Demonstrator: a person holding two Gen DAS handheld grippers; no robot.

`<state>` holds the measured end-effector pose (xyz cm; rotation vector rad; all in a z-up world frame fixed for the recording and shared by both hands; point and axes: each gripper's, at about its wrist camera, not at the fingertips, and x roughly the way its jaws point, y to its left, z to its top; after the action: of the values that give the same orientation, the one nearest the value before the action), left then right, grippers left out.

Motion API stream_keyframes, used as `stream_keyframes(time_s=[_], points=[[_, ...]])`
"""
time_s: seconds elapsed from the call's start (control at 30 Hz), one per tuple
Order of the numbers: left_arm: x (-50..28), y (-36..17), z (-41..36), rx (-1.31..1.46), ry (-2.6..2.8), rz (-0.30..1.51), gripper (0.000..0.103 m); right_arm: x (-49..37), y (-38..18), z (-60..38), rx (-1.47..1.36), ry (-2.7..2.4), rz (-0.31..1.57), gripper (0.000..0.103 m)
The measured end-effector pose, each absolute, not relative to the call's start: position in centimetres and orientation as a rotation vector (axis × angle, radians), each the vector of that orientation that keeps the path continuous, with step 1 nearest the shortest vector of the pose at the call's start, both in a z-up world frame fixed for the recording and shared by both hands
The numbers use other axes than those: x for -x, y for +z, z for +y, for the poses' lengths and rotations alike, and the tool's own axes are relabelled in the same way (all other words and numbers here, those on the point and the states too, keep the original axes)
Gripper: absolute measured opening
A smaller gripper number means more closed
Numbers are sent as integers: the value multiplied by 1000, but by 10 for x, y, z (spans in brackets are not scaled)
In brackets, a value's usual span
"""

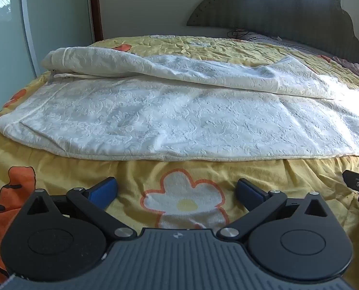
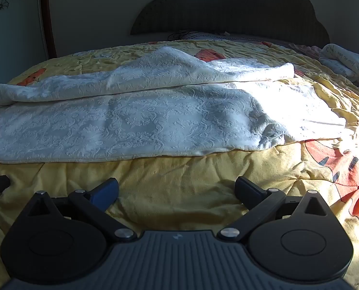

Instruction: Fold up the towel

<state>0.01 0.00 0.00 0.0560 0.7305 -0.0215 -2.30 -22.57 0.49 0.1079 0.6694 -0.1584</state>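
the white towel (image 1: 179, 120) lies spread across the bed (image 1: 155, 176), far edge already flopped over, while the left gripper (image 1: 177, 191) and right gripper (image 2: 177, 191) hover empty just short of its near hem, fingers spread wide, likely to pinch it.

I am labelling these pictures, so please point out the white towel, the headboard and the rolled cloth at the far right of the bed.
white towel (image 1: 179, 125): left wrist view, middle of its flat lower layer.
headboard (image 2: 227, 17): right wrist view, centre of its dark panel.
rolled cloth (image 2: 348, 60): right wrist view, its top surface.
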Motion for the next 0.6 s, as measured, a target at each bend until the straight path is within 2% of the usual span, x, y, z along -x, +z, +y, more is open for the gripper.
stream_keyframes(time_s=[0.6], points=[[0,0,0,-55,-22,723,103,23,5,-225,-101,-161,677,103]])
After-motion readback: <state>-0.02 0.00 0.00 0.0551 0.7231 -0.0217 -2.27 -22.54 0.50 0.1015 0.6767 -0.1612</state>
